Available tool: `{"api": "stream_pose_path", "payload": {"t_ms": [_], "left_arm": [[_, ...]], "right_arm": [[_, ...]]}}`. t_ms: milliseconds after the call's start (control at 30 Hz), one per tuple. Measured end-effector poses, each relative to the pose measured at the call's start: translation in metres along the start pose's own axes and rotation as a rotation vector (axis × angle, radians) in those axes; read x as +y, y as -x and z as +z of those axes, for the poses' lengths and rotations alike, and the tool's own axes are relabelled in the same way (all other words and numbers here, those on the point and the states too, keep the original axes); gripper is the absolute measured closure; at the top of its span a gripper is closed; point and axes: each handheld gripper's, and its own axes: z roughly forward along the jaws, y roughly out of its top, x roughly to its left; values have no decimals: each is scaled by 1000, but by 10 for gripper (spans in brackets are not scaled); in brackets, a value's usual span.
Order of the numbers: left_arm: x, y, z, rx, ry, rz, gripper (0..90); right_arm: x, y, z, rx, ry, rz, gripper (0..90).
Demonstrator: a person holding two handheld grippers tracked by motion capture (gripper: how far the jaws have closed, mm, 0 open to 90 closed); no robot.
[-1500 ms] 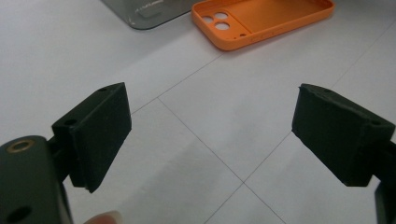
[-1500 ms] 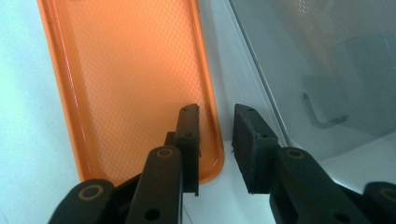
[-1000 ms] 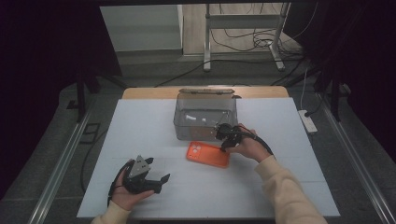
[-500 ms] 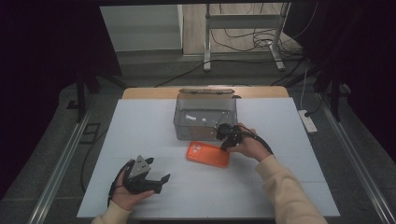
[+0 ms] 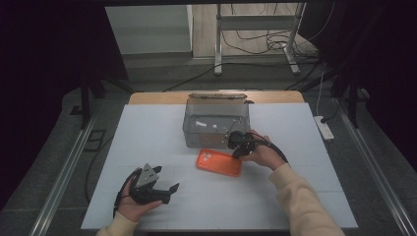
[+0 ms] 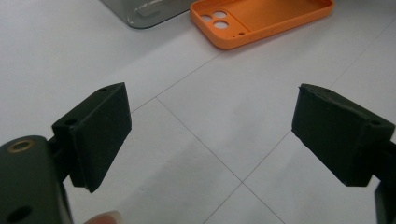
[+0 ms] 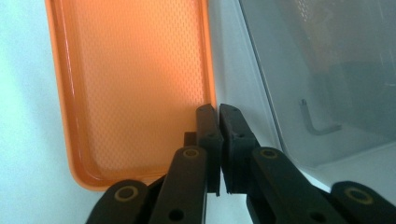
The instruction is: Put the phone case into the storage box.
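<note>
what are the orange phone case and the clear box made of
The orange phone case looks like soft matte plastic or silicone: a fine dotted texture inside and a rounded lip. The clear box looks like hard, glossy, grey-tinted see-through plastic; a small hex key shows through its wall. The right gripper pinches the case's rim.

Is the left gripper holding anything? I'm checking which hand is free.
No: the left gripper has its jaws spread wide over bare white table, and the orange phone case lies farther off.
</note>
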Motion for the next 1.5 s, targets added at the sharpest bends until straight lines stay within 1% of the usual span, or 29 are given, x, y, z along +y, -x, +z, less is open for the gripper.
{"api": "stream_pose_path", "payload": {"t_ms": [233, 267, 567, 1000, 1067, 1233, 1500], "left_arm": [[0, 0, 0, 0, 0, 0, 122], [0, 0, 0, -1, 0, 1, 122], [0, 0, 0, -1, 0, 1, 122], [0, 0, 0, -1, 0, 0, 122], [0, 0, 0, 0, 0, 0, 122], [0, 0, 0, 0, -1, 0, 122], [0, 0, 0, 0, 0, 0, 122]], "right_arm": [[0, -2, -1, 6, -2, -13, 871], [0, -2, -1, 0, 0, -16, 871], [0, -2, -2, 15, 3, -3, 872], [1, -3, -6, 0, 13, 3, 879], [1, -3, -6, 4, 14, 2, 880], [0, -3, -8, 6, 16, -6, 881], [-1, -5, -13, 11, 35, -17, 882]]}}
